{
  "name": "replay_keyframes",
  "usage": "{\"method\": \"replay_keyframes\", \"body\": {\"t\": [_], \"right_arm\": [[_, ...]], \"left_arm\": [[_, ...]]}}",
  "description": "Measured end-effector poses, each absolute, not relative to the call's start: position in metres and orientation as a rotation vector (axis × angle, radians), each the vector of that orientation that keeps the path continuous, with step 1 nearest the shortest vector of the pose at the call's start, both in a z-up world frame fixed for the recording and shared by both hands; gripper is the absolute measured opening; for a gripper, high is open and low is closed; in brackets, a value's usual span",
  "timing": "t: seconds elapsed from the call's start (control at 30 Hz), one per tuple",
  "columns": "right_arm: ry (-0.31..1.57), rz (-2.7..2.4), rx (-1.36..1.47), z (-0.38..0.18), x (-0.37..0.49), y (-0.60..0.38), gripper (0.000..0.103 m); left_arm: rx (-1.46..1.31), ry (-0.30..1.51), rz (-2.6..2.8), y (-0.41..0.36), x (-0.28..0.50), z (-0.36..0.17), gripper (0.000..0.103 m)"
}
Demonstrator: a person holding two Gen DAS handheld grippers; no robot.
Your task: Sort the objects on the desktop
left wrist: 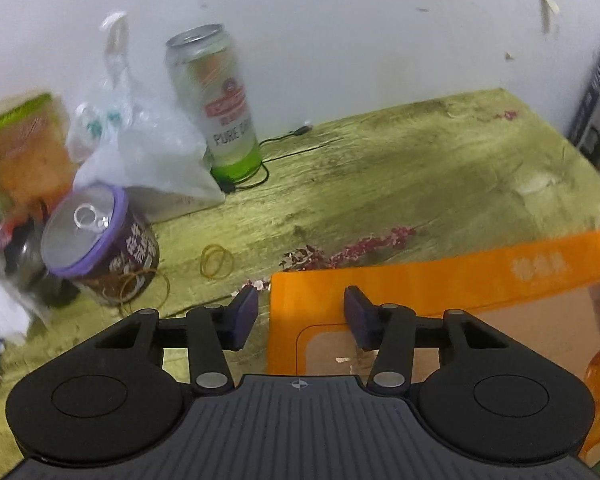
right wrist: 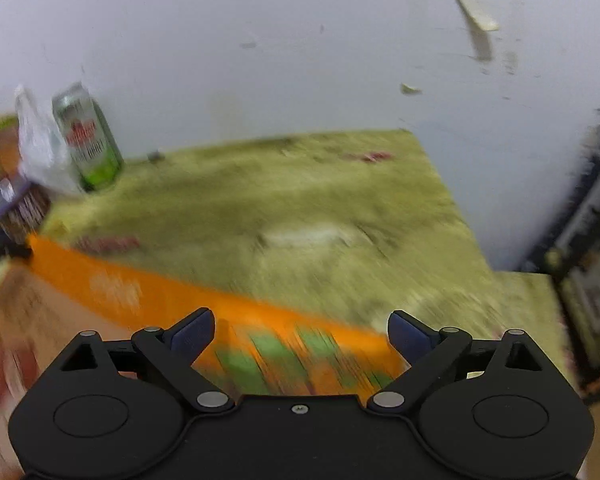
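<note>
An open orange cardboard box (left wrist: 440,280) sits on the green-patterned table, its left corner right under my left gripper (left wrist: 300,316), which is open and empty. A purple-lidded can (left wrist: 100,244) lies tilted to the left, a tall green beer can (left wrist: 220,108) stands behind by the wall, with a clear plastic bag (left wrist: 140,148) between them. A rubber band (left wrist: 217,261) lies on the table. In the blurred right wrist view my right gripper (right wrist: 300,336) is open and empty over the box's right corner (right wrist: 204,304). The beer can (right wrist: 88,140) shows far left.
A snack packet (left wrist: 20,148) and other clutter crowd the far left. A black cable (left wrist: 276,152) runs along the white wall. The table's right edge (right wrist: 452,200) drops off beside dark furniture (right wrist: 588,232).
</note>
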State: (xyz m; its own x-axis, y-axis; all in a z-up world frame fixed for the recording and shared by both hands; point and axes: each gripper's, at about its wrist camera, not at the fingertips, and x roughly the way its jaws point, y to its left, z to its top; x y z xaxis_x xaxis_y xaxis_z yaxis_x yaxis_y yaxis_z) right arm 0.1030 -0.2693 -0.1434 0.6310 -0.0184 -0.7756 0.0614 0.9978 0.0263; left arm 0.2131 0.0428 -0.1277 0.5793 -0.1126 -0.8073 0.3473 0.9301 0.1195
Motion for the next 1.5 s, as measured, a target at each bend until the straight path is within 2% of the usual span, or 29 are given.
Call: {"method": "replay_keyframes", "body": {"t": [0.27, 0.47, 0.53, 0.57, 0.63, 0.8, 0.9, 1.1, 1.5], "right_arm": [[0.889, -0.070, 0.066, -0.155, 0.078, -0.267, 0.092], [0.876, -0.088, 0.162, -0.161, 0.070, -0.277, 0.097], [0.872, -0.084, 0.212, -0.161, 0.065, -0.281, 0.097], [0.870, -0.081, 0.238, -0.161, 0.062, -0.283, 0.093], [0.866, -0.077, 0.288, -0.160, 0.057, -0.287, 0.092], [0.907, -0.026, 0.386, -0.171, 0.043, -0.294, 0.103], [0.925, -0.007, 0.464, -0.179, 0.043, -0.303, 0.103], [0.918, 0.015, 0.471, -0.182, 0.048, -0.301, 0.103], [0.943, 0.135, 0.396, -0.182, 0.116, -0.301, 0.103]], "left_arm": [[0.383, 0.860, -0.352, 0.040, 0.208, -0.138, 0.049], [0.421, 0.832, -0.337, 0.035, 0.204, -0.138, 0.048], [0.305, 0.891, -0.352, 0.049, 0.210, -0.127, 0.049], [0.228, 0.899, -0.341, 0.060, 0.210, -0.121, 0.051], [0.099, 0.938, -0.348, 0.078, 0.207, -0.118, 0.060], [-0.127, 1.012, -0.350, 0.114, 0.193, -0.137, 0.067], [-0.256, 1.047, -0.350, 0.128, 0.188, -0.148, 0.063], [-0.299, 1.028, -0.316, 0.137, 0.174, -0.149, 0.059], [-0.391, 1.027, -0.112, 0.148, 0.154, -0.146, 0.059]]}}
